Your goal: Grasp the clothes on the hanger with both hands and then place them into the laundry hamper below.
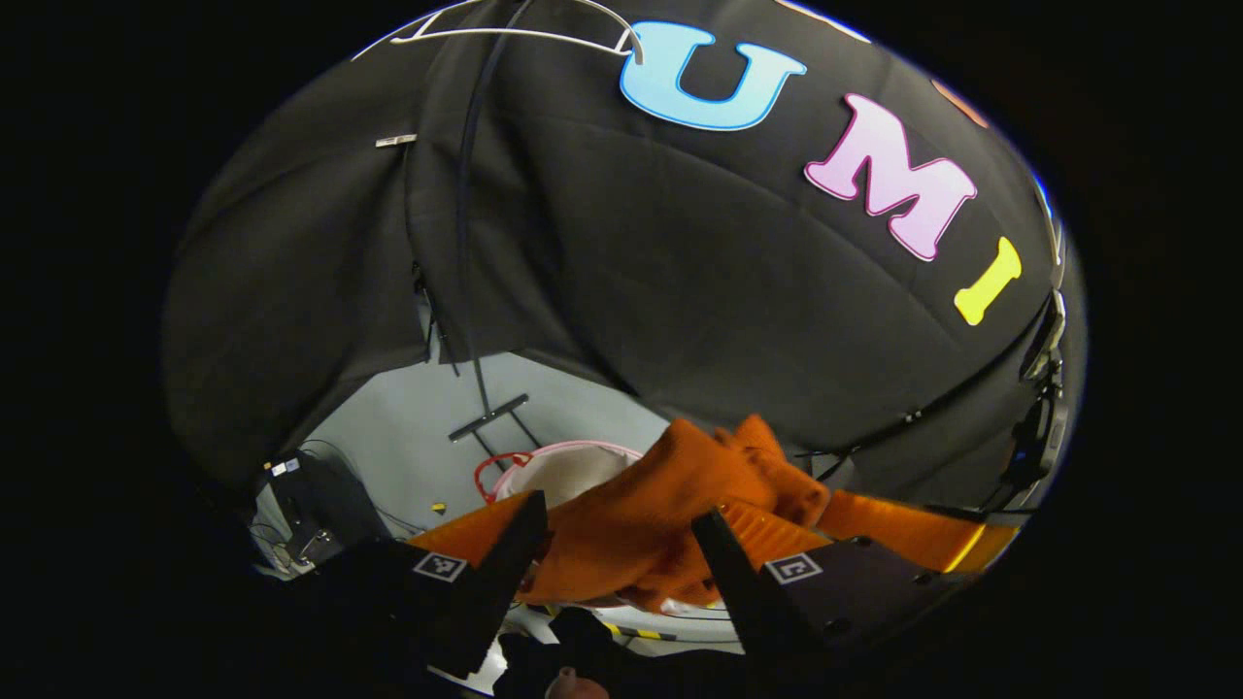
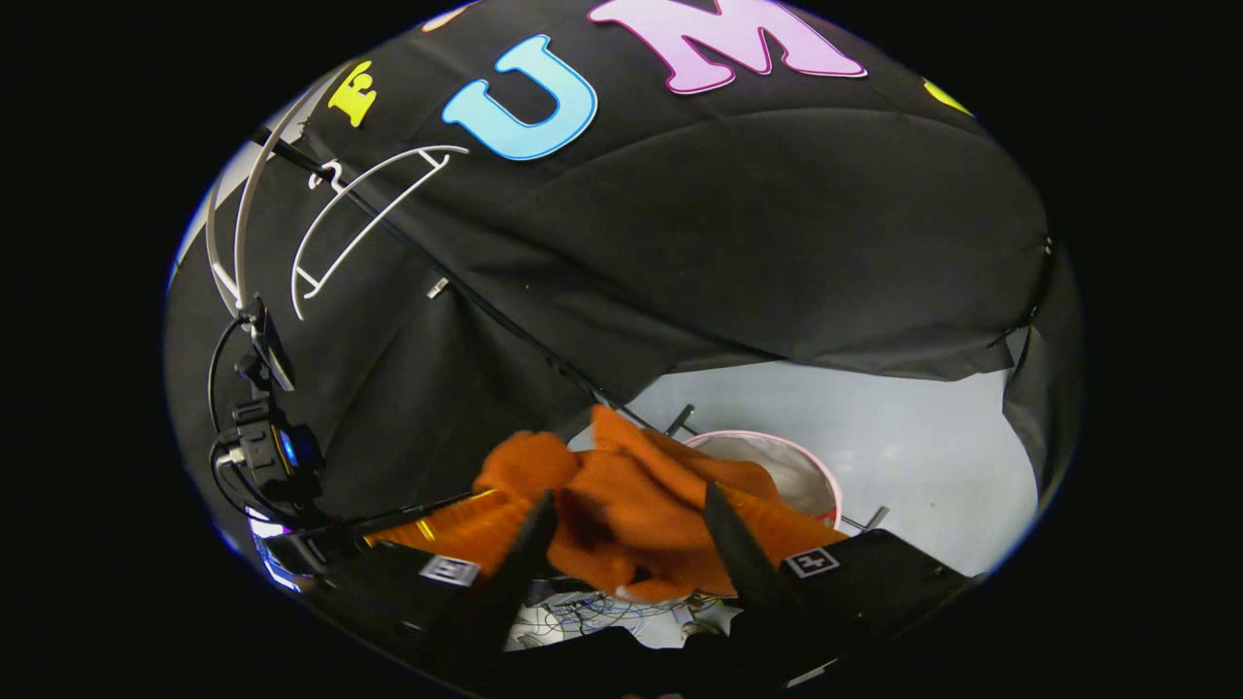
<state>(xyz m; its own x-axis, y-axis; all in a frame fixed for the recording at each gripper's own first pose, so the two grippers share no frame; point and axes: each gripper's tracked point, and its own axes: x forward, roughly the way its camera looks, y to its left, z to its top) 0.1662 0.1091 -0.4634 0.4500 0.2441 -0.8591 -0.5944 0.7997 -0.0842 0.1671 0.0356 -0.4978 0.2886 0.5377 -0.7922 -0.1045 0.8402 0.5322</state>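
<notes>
An orange garment hangs bunched between the fingers of my left gripper, which is shut on it. In the right gripper view the same orange garment fills the gap of my right gripper, also shut on it. The cloth is held in the air above and in front of the laundry hamper, a round tub with a pink rim on the floor, seen too as the hamper behind the cloth. The white hanger hangs bare on the rail; the hanger sits high up.
The rack's dark pole and its foot stand on the pale floor behind the hamper. Black equipment with cables lies at the floor's left. A camera mount hangs on the left wall. Cables lie below the cloth.
</notes>
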